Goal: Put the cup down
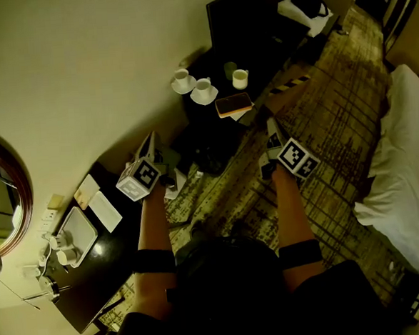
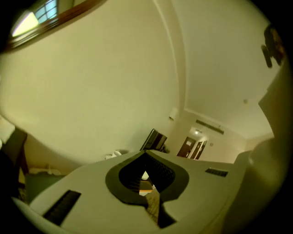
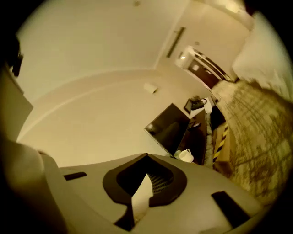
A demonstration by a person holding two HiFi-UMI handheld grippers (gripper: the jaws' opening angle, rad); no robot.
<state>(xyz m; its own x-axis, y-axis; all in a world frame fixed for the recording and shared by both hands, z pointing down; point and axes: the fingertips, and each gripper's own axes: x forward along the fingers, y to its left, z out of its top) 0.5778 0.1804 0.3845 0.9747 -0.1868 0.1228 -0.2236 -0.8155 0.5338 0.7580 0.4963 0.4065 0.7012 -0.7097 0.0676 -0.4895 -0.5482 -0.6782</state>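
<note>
The white cup (image 1: 240,79) stands upright on the dark desk (image 1: 214,130), near the edge that meets the carpet (image 1: 321,127) and just below the black television (image 1: 245,17). It is a plain, pale mug with a small handle, and neither gripper touches it. In the right gripper view the same cup (image 3: 186,155) peeks over my jaw housing at the foot of the screen (image 3: 167,130), with its lower part cut off by the housing. My left gripper (image 1: 152,140) and right gripper (image 1: 271,123) are both held out over the floor, well apart from the cup. Each has its jaws pressed together with nothing between them – the left gripper view and the right gripper view each show the tips meeting in a point. Toward the wall-side edge of the desk stand two cups on saucers (image 1: 193,85), with a green cup (image 1: 230,69) between them and the white one. A flat orange-faced thing (image 1: 234,104) lies at the carpet-side edge, and I cannot tell what it is. The light is dim and yellow, so the desk's dark top blurs into shadow and its edges are hard to trace. My own body blocks the bottom of the head view. The left gripper (image 2: 146,153) sees mostly bare wall (image 2: 100,91), with only a sliver of the room showing past its closed tips. The bed (image 1: 401,150) runs off the right edge – partly out of view.
</note>
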